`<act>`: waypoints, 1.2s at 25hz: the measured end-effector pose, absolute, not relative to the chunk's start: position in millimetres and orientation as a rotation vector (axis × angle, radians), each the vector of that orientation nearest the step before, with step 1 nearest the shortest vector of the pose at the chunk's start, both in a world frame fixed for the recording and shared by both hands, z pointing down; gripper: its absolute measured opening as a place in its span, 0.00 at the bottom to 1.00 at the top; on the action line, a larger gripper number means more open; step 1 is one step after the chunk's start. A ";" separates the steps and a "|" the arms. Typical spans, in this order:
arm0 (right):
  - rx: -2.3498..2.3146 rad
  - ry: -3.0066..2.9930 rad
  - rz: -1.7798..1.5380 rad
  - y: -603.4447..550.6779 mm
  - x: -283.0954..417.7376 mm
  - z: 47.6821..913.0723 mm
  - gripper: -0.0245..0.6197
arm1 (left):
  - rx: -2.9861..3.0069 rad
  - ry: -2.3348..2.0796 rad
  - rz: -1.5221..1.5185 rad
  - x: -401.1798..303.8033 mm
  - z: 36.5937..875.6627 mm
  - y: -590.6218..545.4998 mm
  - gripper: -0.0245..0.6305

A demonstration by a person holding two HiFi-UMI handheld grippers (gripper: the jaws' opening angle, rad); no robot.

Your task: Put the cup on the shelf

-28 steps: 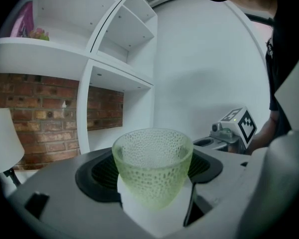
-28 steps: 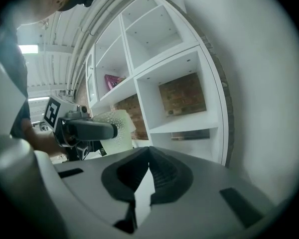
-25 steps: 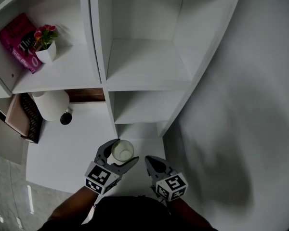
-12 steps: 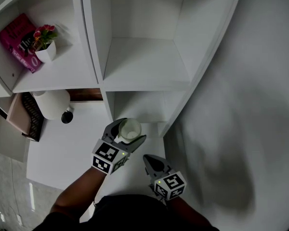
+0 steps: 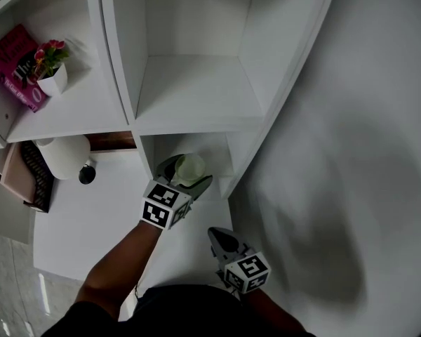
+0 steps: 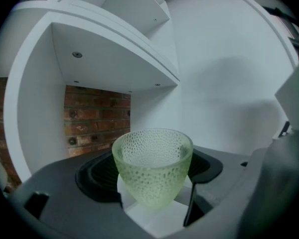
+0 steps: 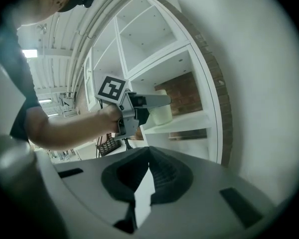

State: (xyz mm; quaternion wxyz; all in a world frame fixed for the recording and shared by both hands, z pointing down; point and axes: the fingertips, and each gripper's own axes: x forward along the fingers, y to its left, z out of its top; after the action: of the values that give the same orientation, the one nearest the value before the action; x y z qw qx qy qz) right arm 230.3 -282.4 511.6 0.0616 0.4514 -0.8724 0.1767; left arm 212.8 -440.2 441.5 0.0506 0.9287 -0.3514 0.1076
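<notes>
A pale green dimpled cup (image 6: 152,156) stands upright between the jaws of my left gripper (image 6: 150,183), which is shut on it. In the head view the left gripper (image 5: 185,177) holds the cup (image 5: 191,166) at the mouth of the lowest compartment (image 5: 214,148) of the white shelf unit (image 5: 196,121). That compartment has a brick back wall (image 6: 96,118). My right gripper (image 5: 220,239) hangs lower and nearer to me, shut and empty. In its own view the right gripper (image 7: 148,152) looks towards the left gripper (image 7: 134,108) and the cup (image 7: 163,114).
On the left shelf stand a pink book (image 5: 12,62) and a small white flower pot (image 5: 50,79). A white rounded vessel (image 5: 63,156) and a small black object (image 5: 87,175) sit on the white surface (image 5: 91,223) below. A plain grey wall (image 5: 351,153) lies to the right.
My left gripper has carried the cup up and forward, from in front of me to the mouth of the lowest compartment. The right gripper has barely moved.
</notes>
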 end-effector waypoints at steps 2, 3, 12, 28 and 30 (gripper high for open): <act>1.380 -2.625 0.546 -280.9 235.5 514.6 0.05 | 2.818 -1.072 0.324 219.1 441.9 -450.2 0.63; 1.388 -2.619 0.550 -280.2 238.0 515.5 0.05 | 2.814 -1.070 0.324 222.1 442.3 -454.9 0.63; 1.415 -2.594 0.587 -277.2 259.3 524.5 0.05 | 2.813 -1.073 0.412 249.7 457.2 -486.6 0.63; 1.430 -2.581 0.612 -277.5 267.8 530.0 0.05 | 2.826 -1.085 0.456 263.6 470.1 -514.1 0.63; 1.436 -2.587 0.616 -277.0 267.5 529.6 0.05 | 2.844 -1.080 0.461 265.2 470.5 -513.2 0.63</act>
State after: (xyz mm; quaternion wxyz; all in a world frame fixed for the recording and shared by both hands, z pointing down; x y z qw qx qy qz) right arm 267.5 -277.0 529.6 0.0596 0.4744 -0.8544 0.2035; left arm 265.2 -513.2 470.5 0.0324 0.9239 -0.3508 0.1497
